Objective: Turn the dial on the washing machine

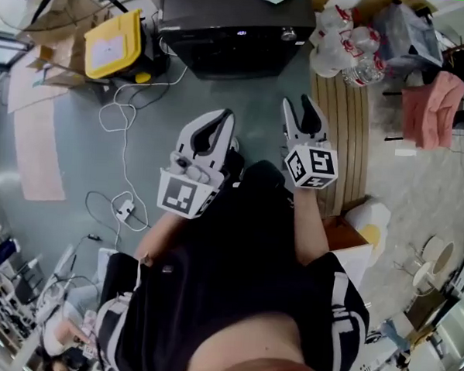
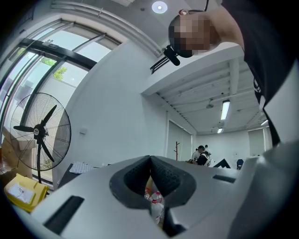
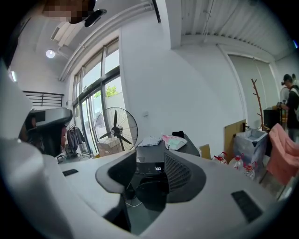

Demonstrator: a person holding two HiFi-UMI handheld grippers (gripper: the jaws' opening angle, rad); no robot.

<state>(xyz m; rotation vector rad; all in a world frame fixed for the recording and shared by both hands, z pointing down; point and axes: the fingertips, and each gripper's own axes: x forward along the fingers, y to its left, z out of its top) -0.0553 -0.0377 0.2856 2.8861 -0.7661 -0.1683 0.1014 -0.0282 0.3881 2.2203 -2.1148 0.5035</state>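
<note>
The dark washing machine [image 1: 236, 26] stands on the floor ahead of me, at the top of the head view. A small pale round dial [image 1: 287, 35] shows near the right end of its front panel. Both grippers hang in the air in front of my chest, well short of the machine. My left gripper [image 1: 220, 117] has its tips touching, with nothing held. My right gripper [image 1: 297, 107] is open and empty. In the right gripper view the washing machine [image 3: 150, 151] with its lit display appears far off between the right gripper's [image 3: 150, 168] parted jaws.
A yellow box [image 1: 114, 44] and cardboard sit left of the machine. Water bottles [image 1: 344, 43] and a slatted wooden board [image 1: 347, 140] lie to its right, with a pink cloth [image 1: 432, 106] beyond. White cables [image 1: 125, 160] trail over the floor. A standing fan [image 3: 116, 130] is by the windows.
</note>
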